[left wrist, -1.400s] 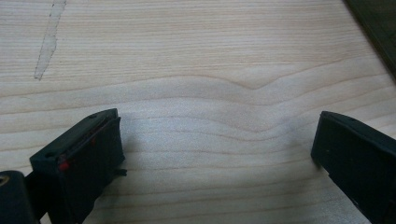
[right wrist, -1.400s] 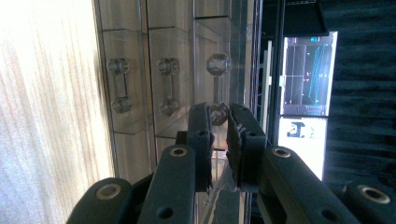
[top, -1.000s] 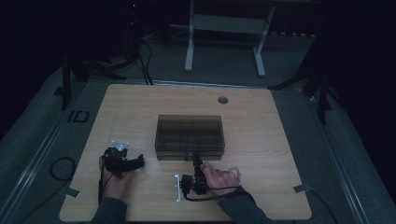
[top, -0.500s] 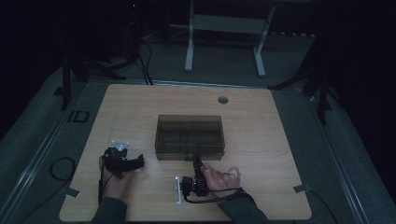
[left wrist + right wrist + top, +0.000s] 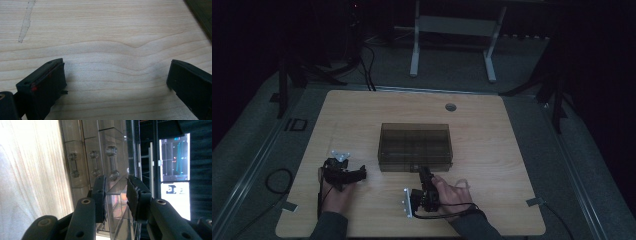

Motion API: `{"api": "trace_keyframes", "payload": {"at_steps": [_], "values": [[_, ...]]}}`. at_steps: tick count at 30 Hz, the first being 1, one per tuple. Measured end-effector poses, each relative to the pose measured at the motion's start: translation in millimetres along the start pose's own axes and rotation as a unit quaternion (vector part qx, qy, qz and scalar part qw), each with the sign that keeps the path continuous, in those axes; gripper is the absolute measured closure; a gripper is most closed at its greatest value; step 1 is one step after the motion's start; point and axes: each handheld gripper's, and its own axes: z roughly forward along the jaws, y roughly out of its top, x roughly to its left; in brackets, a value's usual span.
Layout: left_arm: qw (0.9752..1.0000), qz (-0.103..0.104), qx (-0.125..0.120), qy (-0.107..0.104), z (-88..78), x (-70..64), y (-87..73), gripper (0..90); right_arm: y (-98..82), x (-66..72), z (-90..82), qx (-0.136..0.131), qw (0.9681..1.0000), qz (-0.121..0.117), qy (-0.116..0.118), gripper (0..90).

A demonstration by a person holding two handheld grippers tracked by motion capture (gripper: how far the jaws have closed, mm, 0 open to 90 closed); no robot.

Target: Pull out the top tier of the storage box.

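At the table's front edge, the right gripper point(image 5: 424, 173) has just been opening, its jaws slightly apart, touching the clear drawer box point(image 5: 415, 146).

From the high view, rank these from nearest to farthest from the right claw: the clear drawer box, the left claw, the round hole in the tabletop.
1. Clear drawer box: directly ahead of the right claw, at its tips.
2. Left claw: off to its left, near the table's front.
3. Round hole: beyond the box, toward the far edge.

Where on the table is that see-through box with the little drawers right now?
In the high view the clear drawer box sits near the middle of the wooden table, just beyond the right gripper, whose jaws point at its front, with the left gripper off to its left.
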Motion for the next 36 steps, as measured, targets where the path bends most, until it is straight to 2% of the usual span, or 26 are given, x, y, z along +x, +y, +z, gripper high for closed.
{"api": "trace_keyframes", "payload": {"at_steps": [6,12,18,28,32,35,36], "values": [[1.0,0.0,0.0,0.0,0.0,0.0,0.0,2.3,-6.6,-9.0,-2.2,-0.006,0.9986,0.046,0.026,67.2],[1.0,0.0,0.0,0.0,0.0,0.0,0.0,2.4,-14.0,-17.4,-3.1,-0.01,0.9951,0.087,0.046,66.4],[1.0,0.0,0.0,0.0,0.0,0.0,0.0,2.3,-21.0,-26.1,-3.3,-0.014,0.9914,0.118,0.056,65.9],[1.0,0.0,0.0,0.0,-0.1,0.0,0.0,2.3,-39.7,-44.9,-3.5,-0.018,0.9792,0.187,0.077,64.3],[1.0,0.0,0.0,0.0,-0.1,0.0,0.0,2.3,-48.8,-51.4,-3.3,-0.021,0.9722,0.217,0.084,63.6],[1.0,0.0,0.001,0.0,-0.1,0.0,0.0,2.3,-56.3,-56.1,-2.6,-0.024,0.9659,0.242,0.089,63.3],[1.0,0.0,0.001,0.0,-0.1,0.0,0.0,2.3,-58.1,-57.1,-2.6,-0.023,0.9649,0.245,0.09,63.2]]}}
